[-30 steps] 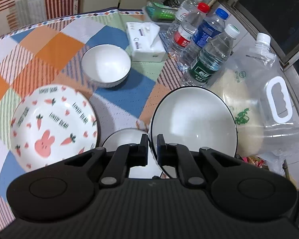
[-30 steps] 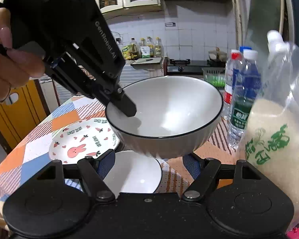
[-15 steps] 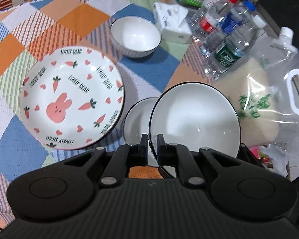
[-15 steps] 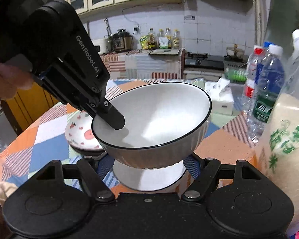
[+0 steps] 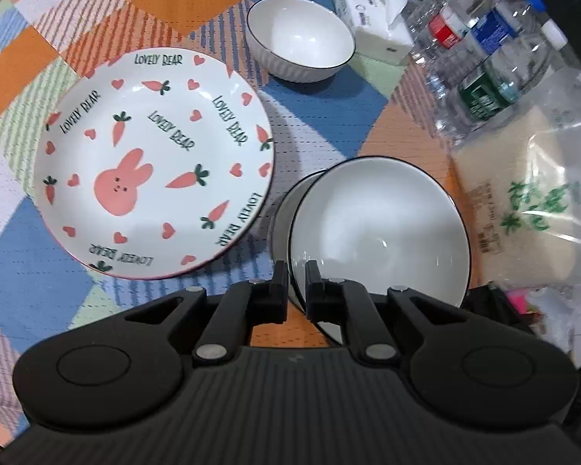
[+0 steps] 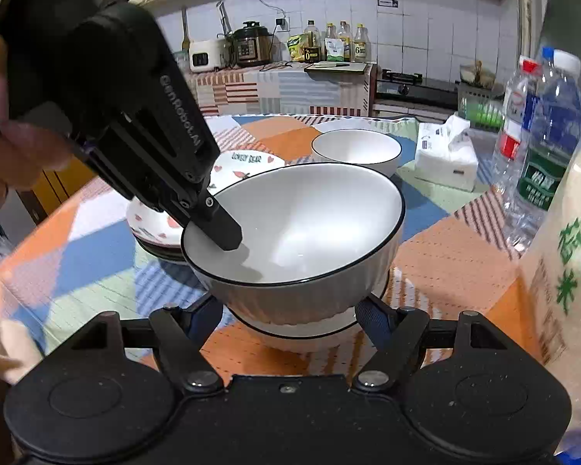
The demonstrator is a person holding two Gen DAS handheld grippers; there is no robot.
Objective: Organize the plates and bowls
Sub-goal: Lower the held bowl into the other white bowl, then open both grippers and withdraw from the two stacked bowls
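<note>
Care was needed as the left claw, clamped on the bowl rim, lowered it squarely into the lower bowl, right claw open.

Held bowl has been carried lower by left gripper, now nearly nested in bowl beneath on table; gap seen 1 s ago almost closed. Carrot plate now just beside it.
</note>
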